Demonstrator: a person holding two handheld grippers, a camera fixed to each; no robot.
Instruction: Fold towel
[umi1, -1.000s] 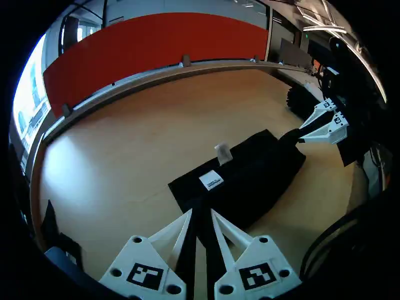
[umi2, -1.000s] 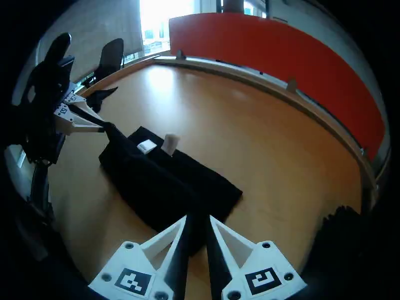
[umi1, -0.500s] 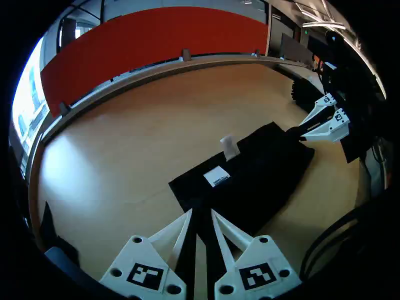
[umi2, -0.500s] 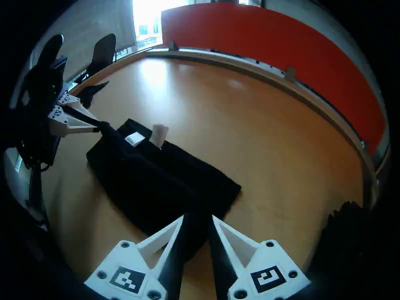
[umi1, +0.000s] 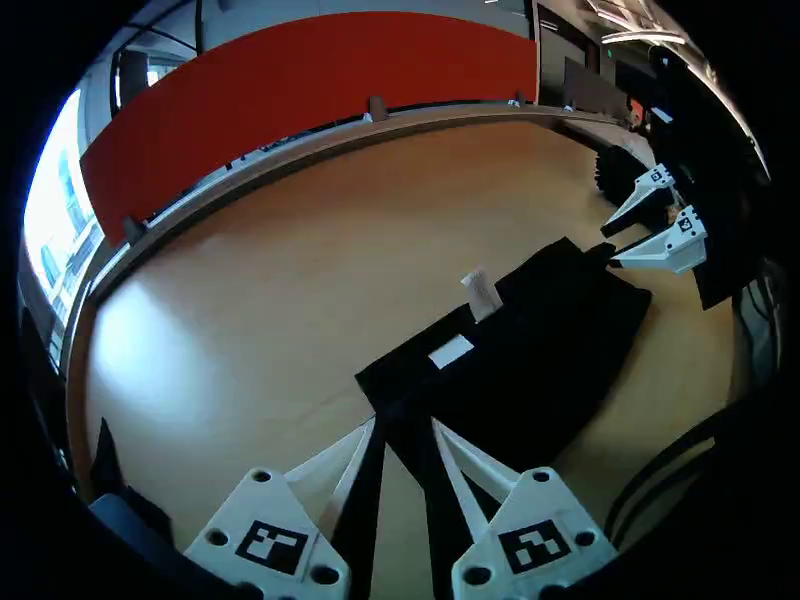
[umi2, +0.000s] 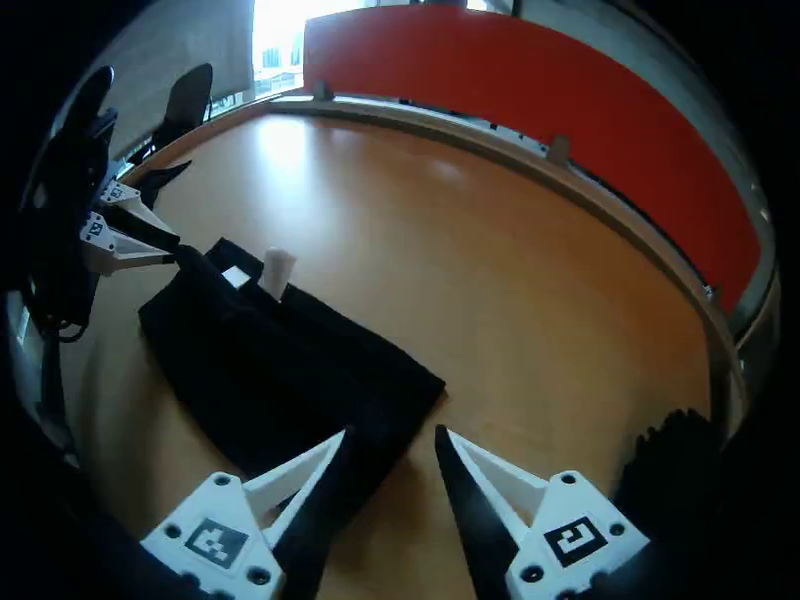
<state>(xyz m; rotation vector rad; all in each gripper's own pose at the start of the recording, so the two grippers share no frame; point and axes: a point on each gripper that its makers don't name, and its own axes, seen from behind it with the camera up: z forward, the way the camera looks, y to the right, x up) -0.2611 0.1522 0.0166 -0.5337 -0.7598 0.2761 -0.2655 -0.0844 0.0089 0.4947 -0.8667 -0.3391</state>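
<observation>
Honey-brown wood, the table (umi1: 250, 300) carries the black towel (umi1: 540, 350). In the left gripper view the towel lies flat as a long folded band, from lower centre toward the right. At the bottom of the right gripper view the right tool (umi2: 392, 432) is spread open, one finger over the cloth edge. The left tool (umi1: 405, 432) is nearly closed about a corner; whether it really pinches, I cannot tell. To my judgement, the good way is to release cleanly, then press the layers even. A small white label (umi1: 450, 351) lies on top.
</observation>
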